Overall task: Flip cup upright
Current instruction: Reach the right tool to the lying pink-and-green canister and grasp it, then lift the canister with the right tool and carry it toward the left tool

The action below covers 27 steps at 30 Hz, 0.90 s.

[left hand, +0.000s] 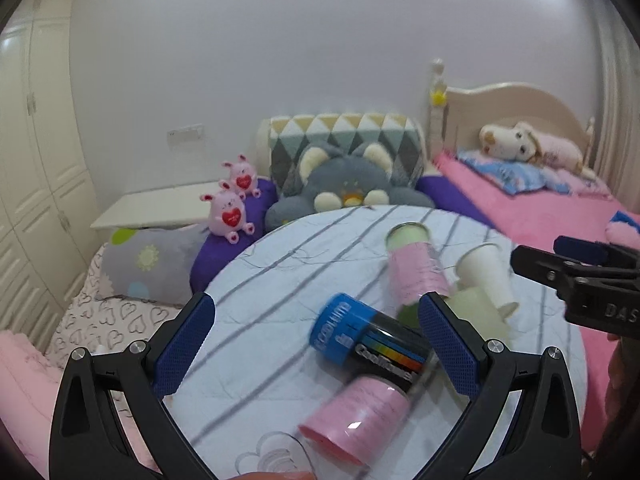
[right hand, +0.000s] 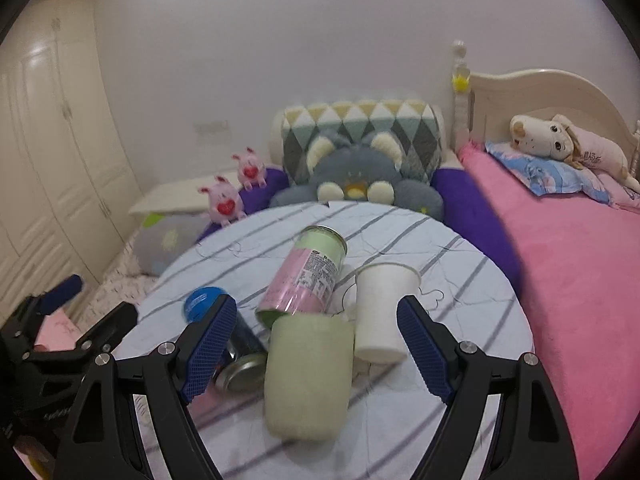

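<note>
A white paper cup (right hand: 382, 312) stands mouth down on the round striped table (right hand: 472, 264); it also shows in the left wrist view (left hand: 486, 276). A pale green cup (right hand: 310, 376) lies beside it, also in the left wrist view (left hand: 478, 312). My right gripper (right hand: 318, 354) is open, with the green cup between its fingers and the white cup by the right finger (right hand: 424, 352). My left gripper (left hand: 316, 344) is open above a blue-capped black can (left hand: 368, 338) and a pink cup (left hand: 356, 416).
A pink-and-green can (right hand: 308, 272) lies on the table behind the cups. A grey plush cushion (right hand: 356, 184) and pink toy pigs (right hand: 224, 202) sit past the far edge. A pink bed (right hand: 568, 256) is at the right, wardrobes (right hand: 52, 152) at the left.
</note>
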Motion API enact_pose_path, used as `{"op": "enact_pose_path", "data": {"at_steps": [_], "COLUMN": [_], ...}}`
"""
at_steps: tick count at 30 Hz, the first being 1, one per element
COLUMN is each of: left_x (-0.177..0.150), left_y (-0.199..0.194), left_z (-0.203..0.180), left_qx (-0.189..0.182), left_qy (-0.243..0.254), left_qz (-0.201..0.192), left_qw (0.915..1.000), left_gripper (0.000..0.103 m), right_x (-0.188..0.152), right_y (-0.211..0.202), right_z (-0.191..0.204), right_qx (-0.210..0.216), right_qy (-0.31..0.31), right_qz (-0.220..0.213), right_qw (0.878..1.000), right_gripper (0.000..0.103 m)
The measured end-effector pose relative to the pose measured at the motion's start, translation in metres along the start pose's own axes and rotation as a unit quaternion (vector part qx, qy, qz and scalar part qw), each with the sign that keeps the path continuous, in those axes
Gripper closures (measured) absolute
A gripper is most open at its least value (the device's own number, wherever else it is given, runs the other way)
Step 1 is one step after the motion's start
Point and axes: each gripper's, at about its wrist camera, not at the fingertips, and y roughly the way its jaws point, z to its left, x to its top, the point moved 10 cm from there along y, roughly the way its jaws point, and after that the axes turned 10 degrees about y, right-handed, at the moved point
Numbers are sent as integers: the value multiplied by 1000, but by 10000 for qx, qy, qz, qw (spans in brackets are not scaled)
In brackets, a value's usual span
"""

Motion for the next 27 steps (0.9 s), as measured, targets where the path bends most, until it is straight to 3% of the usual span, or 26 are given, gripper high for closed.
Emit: {"op": "enact_pose_path", "data": {"at_steps": [3, 6, 12, 20, 23, 27], "left_x": [8, 12, 16, -2, -10, -19], "left_y": [21, 41, 93, 154, 169, 183], "left_z": [5, 14, 31, 49, 51, 52], "left_qx": [-83, 68, 79, 48, 19, -26], "left_qy": [113, 217, 367, 491, 537, 509], "left_qz": [272, 528, 1109, 1767, 1936, 2107], "left_qw": [9995, 9983, 9931, 9830, 9796, 9762], "left_gripper": [0, 0, 0, 0, 0, 0], "right_x": [5, 6, 2, -8, -14, -18], "right_y": [26, 55, 105, 152, 165, 176], "right_z": [3, 1, 1, 0, 5, 14], "right_qx": [37, -143, -274, -341, -147, -321], "right_qy": [-10, -77, -64, 53, 134, -200], "right_qz": [495, 930, 1839, 2586, 2846, 2935], "right_qw": [9988, 9955, 9825, 9654, 9584, 9552], "right_gripper": [19, 19, 19, 19, 19, 19]}}
